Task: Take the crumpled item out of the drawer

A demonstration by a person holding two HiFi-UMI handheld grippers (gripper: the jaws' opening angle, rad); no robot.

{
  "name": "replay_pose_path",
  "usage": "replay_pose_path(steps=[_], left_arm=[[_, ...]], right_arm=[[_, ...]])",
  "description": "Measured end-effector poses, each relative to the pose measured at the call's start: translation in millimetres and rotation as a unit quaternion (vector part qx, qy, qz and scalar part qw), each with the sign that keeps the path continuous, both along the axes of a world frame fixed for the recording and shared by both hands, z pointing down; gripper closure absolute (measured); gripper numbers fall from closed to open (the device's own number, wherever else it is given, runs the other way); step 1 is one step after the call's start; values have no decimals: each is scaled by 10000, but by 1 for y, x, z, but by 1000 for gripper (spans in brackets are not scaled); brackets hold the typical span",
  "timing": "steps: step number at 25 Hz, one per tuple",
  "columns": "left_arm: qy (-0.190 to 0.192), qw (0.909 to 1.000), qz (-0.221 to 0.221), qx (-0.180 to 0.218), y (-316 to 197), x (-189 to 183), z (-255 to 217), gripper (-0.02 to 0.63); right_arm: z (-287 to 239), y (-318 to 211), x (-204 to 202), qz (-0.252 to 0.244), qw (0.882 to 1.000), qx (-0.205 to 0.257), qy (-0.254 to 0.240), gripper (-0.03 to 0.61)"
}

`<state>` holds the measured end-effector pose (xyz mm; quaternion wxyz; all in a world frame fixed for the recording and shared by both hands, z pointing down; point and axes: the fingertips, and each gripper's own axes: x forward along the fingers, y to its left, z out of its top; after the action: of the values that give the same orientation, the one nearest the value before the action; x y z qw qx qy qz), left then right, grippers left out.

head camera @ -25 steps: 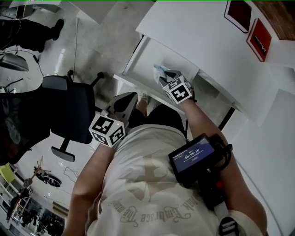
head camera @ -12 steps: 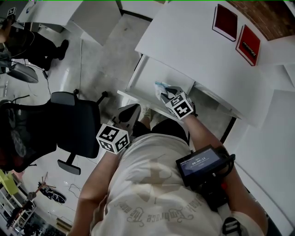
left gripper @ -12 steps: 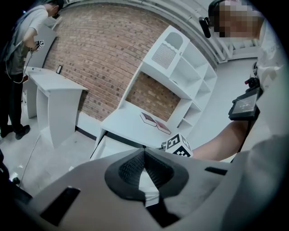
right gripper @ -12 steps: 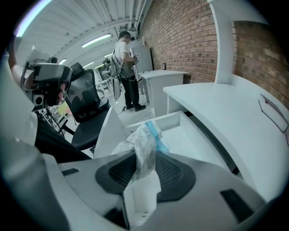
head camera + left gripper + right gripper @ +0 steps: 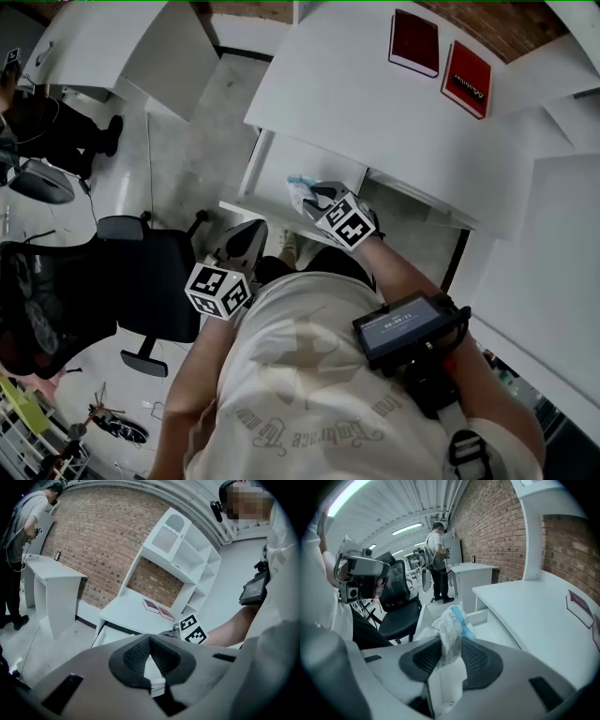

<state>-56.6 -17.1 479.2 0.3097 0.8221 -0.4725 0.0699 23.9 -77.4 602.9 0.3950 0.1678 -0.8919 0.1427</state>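
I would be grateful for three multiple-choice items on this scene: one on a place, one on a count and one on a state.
1. Where is the crumpled bag?
A) on the chair
B) between the right tool's jaws
C) on the floor

2. How many red books lie on the desk?
A) one
B) two
C) four

3. How do the left tool's jaws stand?
A) wide apart
B) closed on the bag
C) together, empty

Answers:
1 B: the right gripper view shows the pads pinching it.
2 B: the head view shows two side by side.
3 C: the left gripper view shows the pads meeting with nothing between.
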Motion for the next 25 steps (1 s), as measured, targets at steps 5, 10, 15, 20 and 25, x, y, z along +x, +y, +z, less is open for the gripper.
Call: replay_pose_path(steps=[5,10,15,20,25], left_arm=[[-28,10000,5,80,-4,1,-8,592],[-66,9998,-4,187,-9,0,-14,592],[-77,9997,-35,246,-10,-2,-18,592],[-90,9995,-59,286,-11,-4,-22,592],[-120,9993,-85,350,-19,-6,-24,592]], right_arm=[[-28,-2,-4,44,9995,125,-285,433],[-48,-7,-5,152,9984,230,-499,433],[-66,-8,-5,211,9968,299,-708,433],[-81,-9,-3,249,9955,359,-840,434],[-92,-16,-3,286,9940,407,-972,434]])
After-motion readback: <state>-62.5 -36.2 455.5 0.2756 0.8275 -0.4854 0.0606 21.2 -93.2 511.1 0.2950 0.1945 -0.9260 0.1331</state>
